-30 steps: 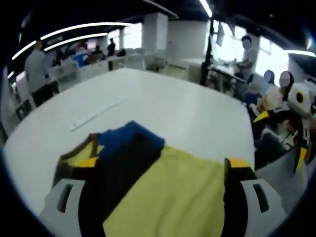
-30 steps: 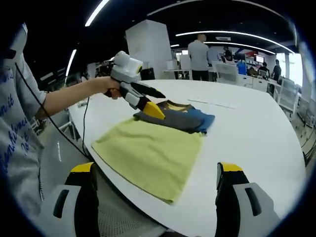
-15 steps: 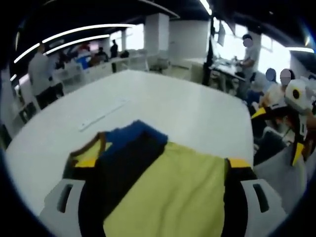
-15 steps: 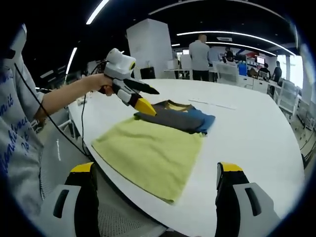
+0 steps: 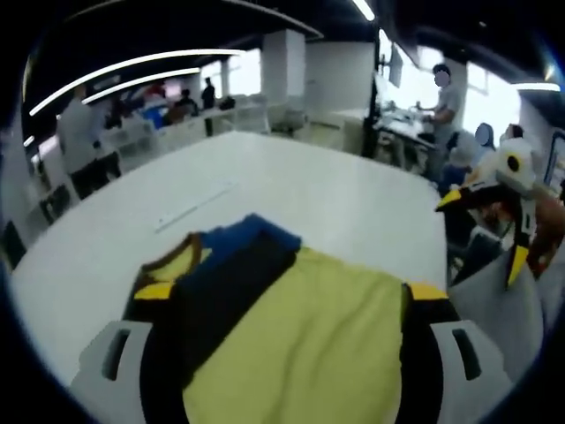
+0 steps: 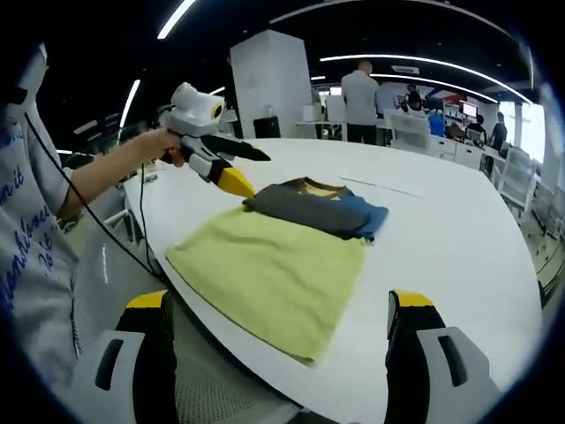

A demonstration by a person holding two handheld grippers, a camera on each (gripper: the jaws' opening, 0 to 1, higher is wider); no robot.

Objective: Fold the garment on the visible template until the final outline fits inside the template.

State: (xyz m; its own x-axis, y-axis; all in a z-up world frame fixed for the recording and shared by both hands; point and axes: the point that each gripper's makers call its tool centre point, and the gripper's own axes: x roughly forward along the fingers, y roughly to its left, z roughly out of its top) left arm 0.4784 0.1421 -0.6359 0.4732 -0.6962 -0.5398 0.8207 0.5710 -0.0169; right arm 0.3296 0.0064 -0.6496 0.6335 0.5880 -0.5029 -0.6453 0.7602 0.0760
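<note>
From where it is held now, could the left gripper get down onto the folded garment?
Probably yes. The left gripper is raised beside the garment, jaws apart and holding nothing, with bare table around and nothing between them.

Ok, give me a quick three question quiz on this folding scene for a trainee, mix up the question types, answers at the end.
1. True or false: the folded garment lies partly on the yellow template cloth.
2. Multiple choice: the left gripper is A) clamped on the garment, B) held in the air above the white table, C) resting on the yellow template cloth.
3. Fill in: the right gripper's fingers stand ____ with nothing between them.

Key: 1 true; 2 B; 3 apart.
</note>
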